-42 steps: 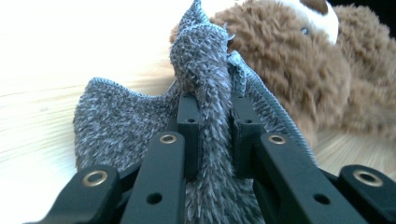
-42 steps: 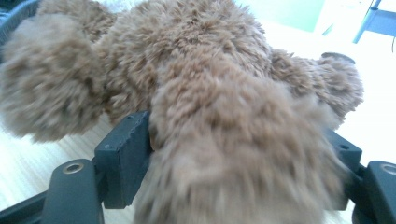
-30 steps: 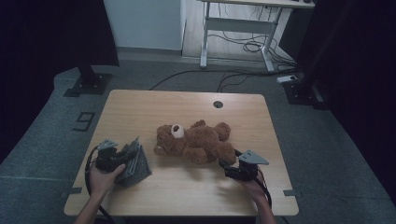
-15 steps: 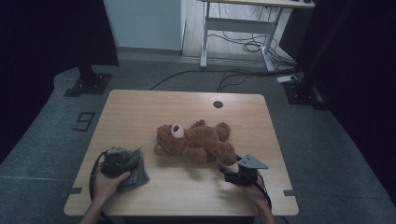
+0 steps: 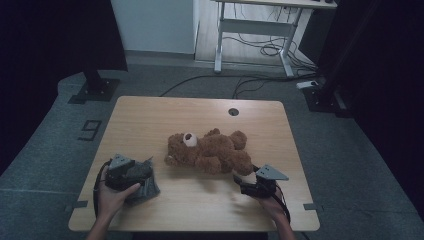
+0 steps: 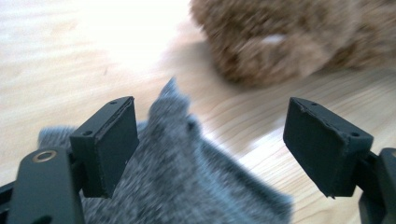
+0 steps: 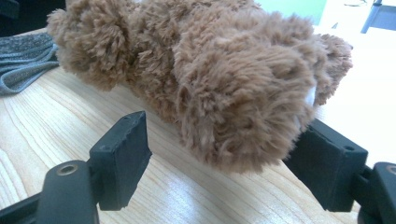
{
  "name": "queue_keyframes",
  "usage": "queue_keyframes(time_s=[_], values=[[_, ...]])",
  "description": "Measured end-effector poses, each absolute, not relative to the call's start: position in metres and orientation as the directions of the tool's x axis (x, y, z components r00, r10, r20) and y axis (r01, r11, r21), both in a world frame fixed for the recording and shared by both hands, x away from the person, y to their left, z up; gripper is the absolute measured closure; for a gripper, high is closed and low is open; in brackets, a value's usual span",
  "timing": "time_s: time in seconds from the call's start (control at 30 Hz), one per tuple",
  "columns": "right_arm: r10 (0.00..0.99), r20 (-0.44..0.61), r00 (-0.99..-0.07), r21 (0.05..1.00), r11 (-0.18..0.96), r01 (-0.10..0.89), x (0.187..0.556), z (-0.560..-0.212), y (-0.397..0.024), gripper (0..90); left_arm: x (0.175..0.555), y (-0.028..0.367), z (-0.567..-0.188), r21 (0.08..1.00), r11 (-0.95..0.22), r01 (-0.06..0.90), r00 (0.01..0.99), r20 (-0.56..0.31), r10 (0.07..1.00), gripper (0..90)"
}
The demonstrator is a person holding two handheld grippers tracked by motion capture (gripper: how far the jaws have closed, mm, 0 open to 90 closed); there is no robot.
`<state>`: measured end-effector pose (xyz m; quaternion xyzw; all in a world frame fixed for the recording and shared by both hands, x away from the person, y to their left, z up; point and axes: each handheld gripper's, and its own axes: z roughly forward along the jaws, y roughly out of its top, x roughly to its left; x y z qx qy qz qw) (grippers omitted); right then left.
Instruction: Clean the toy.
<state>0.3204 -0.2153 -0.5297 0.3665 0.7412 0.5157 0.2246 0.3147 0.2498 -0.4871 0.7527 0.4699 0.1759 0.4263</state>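
1. Teddy bear: brown, fluffy, lying on its side mid-table, head w/ white muzzle toward the left, legs toward the right.
2. Grey cloth: fuzzy, crumpled in a heap near the front-left edge, apart from the bear.

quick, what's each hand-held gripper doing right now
Left hand-held gripper: open, jaws have just been opening; grey cloth lies loose between them.
Right hand-held gripper: open around the teddy bear paw, no visible grip.
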Motion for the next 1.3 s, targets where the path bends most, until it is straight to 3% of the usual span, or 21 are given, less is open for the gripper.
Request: queue_keyframes(time_s=[0.67,1.3], values=[[0.782,0.063,-0.62,0.946,0.151,0.287,0.307,-0.516,-0.236,22.9,0.313,0.202,-0.467,0.83,-0.255,0.496,0.625,-0.138,0.768,20.4],[0.786,0.101,-0.61,0.925,0.152,0.349,0.294,-0.533,-0.25,22.8,0.301,0.217,-0.478,0.825,-0.242,0.511,0.627,-0.166,0.761,22.0]])
